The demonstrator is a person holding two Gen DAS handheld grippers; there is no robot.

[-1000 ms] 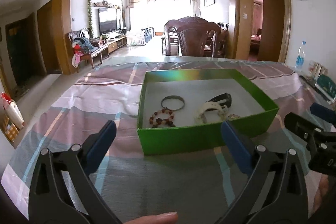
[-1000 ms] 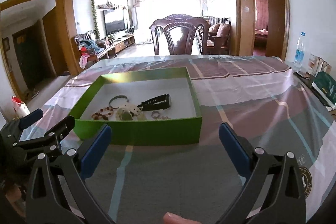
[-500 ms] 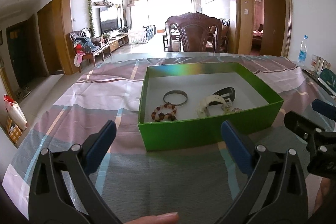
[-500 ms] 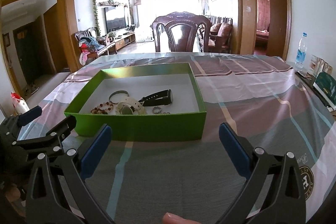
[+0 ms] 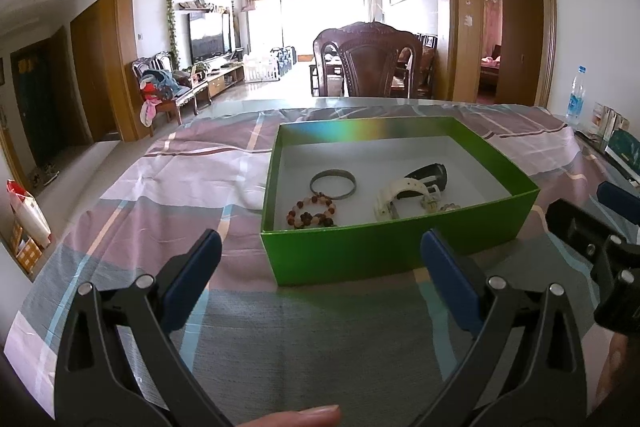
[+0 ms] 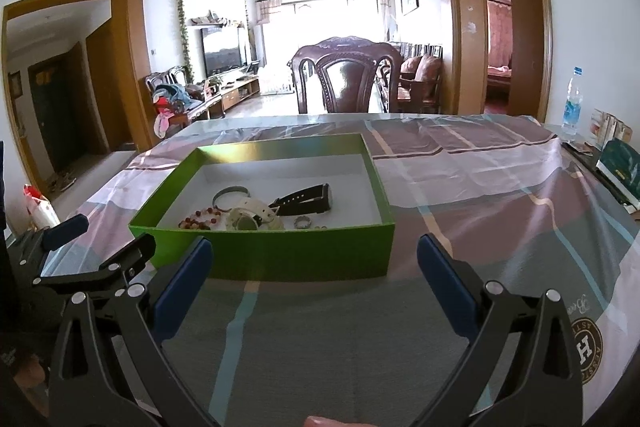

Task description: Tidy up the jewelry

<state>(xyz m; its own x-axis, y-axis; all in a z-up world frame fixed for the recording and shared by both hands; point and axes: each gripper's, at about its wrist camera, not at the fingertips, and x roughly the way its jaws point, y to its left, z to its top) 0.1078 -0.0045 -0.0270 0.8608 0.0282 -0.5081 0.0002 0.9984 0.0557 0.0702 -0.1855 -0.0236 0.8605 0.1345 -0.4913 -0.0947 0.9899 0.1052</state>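
A green box (image 5: 392, 255) (image 6: 280, 259) with a white floor stands on the checked tablecloth. Inside lie a metal bangle (image 5: 333, 183) (image 6: 231, 193), a beaded bracelet (image 5: 311, 213) (image 6: 200, 219), a white watch (image 5: 402, 195) (image 6: 250, 218), a black watch (image 5: 430, 173) (image 6: 306, 202) and a small ring (image 6: 302, 223). My left gripper (image 5: 320, 263) is open in front of the box's near wall, empty. My right gripper (image 6: 314, 267) is open too, before the box's right half, holding nothing. Each gripper shows at the edge of the other's view.
A dark wooden chair (image 5: 368, 67) stands behind the table's far edge. A water bottle (image 5: 575, 95) and a green booklet (image 6: 620, 167) with packets sit at the table's right edge. Bare tablecloth (image 6: 500, 195) stretches right of the box.
Both grippers have risen and tilted downward a little, so more of the box's floor and the jewelry shows. Nothing in the box has moved. Both stay open.
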